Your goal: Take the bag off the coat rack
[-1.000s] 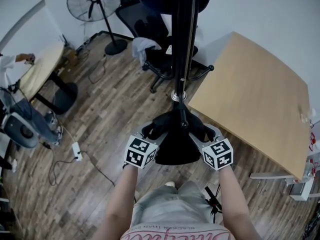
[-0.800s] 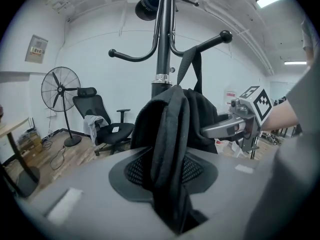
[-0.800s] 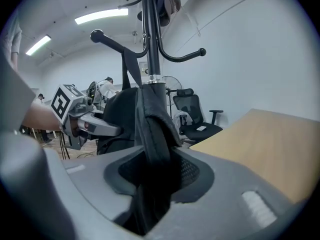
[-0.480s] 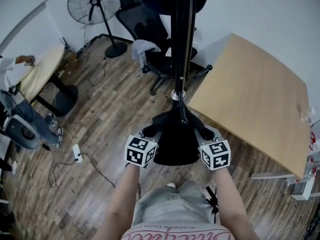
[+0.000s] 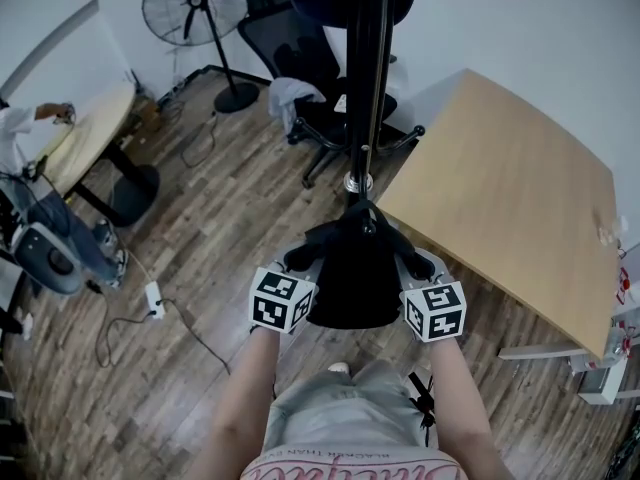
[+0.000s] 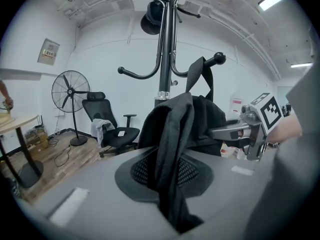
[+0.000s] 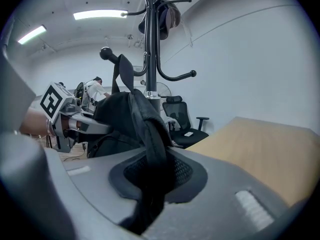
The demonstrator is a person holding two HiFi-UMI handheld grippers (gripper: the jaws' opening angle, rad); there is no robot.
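Floor: wood planks | walls: white | pedestal fan | black office chair | light-wood tabletop | ceiling strip light

Matt black cloth bag, glossy metal coat rack, wood-plank floor.

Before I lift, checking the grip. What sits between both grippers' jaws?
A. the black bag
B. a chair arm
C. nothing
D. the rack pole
A: both pairs of jaws have just been closing on the bag, and its black fabric is pinched in the left gripper and the right gripper.
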